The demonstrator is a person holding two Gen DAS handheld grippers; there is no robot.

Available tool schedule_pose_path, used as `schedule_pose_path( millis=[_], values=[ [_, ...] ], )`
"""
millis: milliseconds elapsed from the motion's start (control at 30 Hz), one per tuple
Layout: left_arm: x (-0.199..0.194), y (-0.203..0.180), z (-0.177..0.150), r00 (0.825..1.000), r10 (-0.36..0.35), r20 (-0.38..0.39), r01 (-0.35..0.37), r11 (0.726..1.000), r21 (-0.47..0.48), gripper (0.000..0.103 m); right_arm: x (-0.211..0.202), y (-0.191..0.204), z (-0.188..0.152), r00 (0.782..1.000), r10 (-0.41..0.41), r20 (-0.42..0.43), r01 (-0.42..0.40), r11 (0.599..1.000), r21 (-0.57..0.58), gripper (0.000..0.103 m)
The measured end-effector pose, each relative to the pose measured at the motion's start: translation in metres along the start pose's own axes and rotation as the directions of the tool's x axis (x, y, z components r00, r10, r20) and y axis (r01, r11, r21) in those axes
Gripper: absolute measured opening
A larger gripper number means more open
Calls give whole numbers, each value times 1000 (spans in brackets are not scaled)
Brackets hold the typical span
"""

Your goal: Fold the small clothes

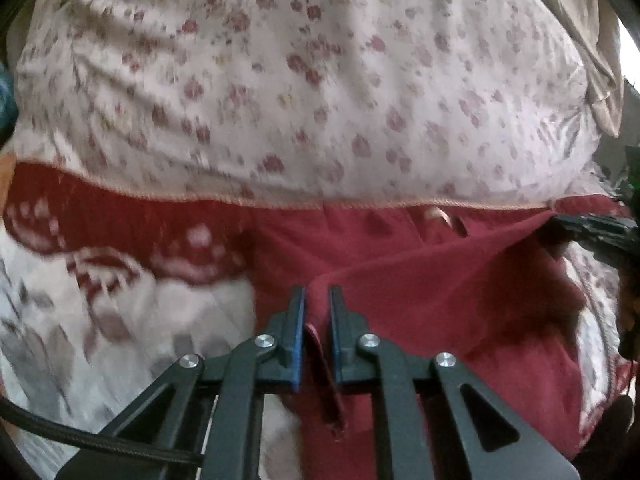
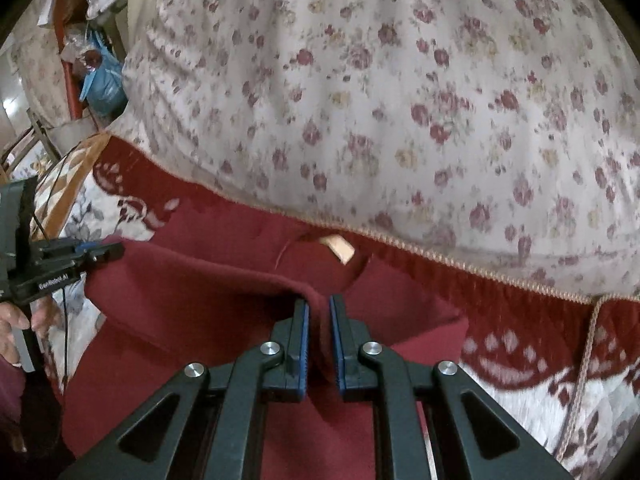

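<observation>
My left tool [image 1: 317, 304] has its blue-padded fingers [image 1: 298, 332] pinched on a fold of the dark red garment [image 1: 420, 280], a hem strip trailing back between them toward the camera. My right tool [image 2: 319, 316] does the same on its side, blue pads [image 2: 304, 336] clamped on a raised ridge of the same garment [image 2: 200, 312]. From the right wrist I see my left tool [image 2: 100, 252] at the far left edge, its tips at the cloth's corner; from the left wrist the right tool [image 1: 592, 228] sits at the far right edge, also at the cloth.

The garment lies on the bed, over a patterned blanket [image 1: 100, 320] in white, grey and dark red. Its top edge is lifted and stretched taut between the two tools, so the long axis runs side to side. The neck opening with a pale label [image 2: 338, 248] faces away from me, toward the big floral pillow [image 2: 400, 100].

Edges: the pillow's corded seam [image 2: 440, 260] lies just beyond the neckline, so there's little room forward. To my left the blanket runs out to the bed's edge, with clutter and a blue bag [image 2: 102, 80] beyond it. To my right a loose braided cord [image 2: 584, 360] hangs across the blanket, near the garment's right side. Both views are slightly blurred.
</observation>
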State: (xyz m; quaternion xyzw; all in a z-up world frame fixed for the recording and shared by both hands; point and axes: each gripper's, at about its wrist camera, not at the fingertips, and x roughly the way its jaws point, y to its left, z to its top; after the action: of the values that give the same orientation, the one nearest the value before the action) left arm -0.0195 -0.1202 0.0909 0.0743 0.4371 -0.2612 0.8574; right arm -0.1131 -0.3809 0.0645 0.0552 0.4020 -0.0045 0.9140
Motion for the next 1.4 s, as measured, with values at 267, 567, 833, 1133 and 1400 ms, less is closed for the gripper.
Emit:
schedule_pose_path(
  millis=[267,567,833,1133,1400],
  values=[
    [57,33,24,989,34,-141,-47,995,-89,35,32,-34,13,999,-1,-38,6,990,138,39],
    [33,36,15,996,15,-90,-28,989,-147,50,31,-89,-26,992,-59,-112,93,941,324,65],
    [13,0,-3,996,-40,-75,32,994,-107,65,34,-120,-60,972,-165,-167,220,890,400,32],
    [3,12,-39,994,-31,-104,10,979,-205,65,-9,-24,-74,994,-55,-99,67,990,121,35],
    [5,41,-58,998,12,-62,-28,963,-266,71,-12,-20,-116,984,-76,-158,94,990,106,34]
  ],
)
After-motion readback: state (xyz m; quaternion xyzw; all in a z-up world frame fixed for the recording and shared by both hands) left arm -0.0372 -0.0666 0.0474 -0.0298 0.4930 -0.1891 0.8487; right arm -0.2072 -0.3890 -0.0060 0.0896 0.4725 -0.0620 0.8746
